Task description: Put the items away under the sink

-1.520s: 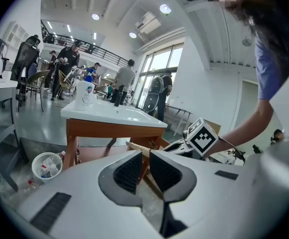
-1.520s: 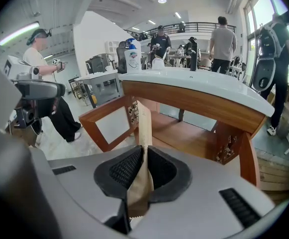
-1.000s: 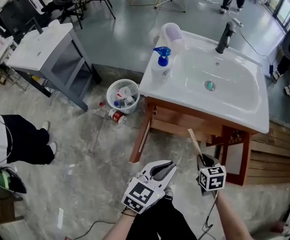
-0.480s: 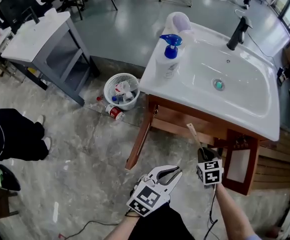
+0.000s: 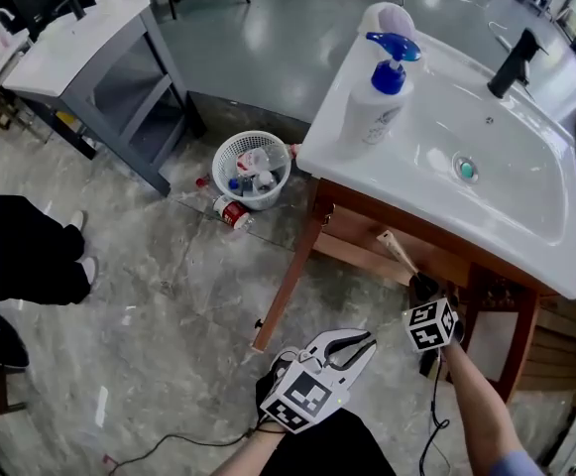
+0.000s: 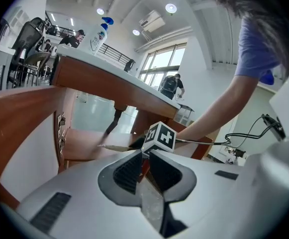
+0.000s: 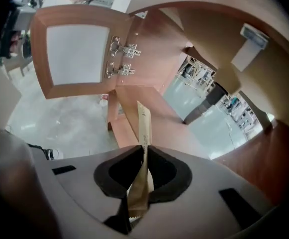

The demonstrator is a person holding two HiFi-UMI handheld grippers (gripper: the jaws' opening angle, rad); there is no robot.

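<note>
- The right gripper (image 5: 419,284) has its jaws pinched tight on a long, thin tan packet (image 5: 397,253). It grips the packet near its lower end.
- From where that gripper looks, the packet (image 7: 144,126) sticks out past the jaws, and its free tip shows against the bare wooden shelf (image 7: 156,118) inside the cabinet. I can't tell whether the tip touches the wood.
- Seen from above, the packet sits just under the near edge of the sink (image 5: 525,201), at the mouth of the cabinet, angled up and to the left.
- The cabinet door (image 7: 77,54) hangs open, showing its two metal hinges (image 7: 120,59).
- The left gripper (image 5: 367,339) is low and near, just left of the right one and clear of the cabinet. Its jaws are all but together, with nothing between them.
- A pump bottle (image 5: 375,107) with a blue head stands on the far left corner of the sink.
- A white basket (image 5: 253,167) of rubbish sits on the floor to the left of the cabinet, with a can (image 5: 230,211) lying just beside it.
</note>
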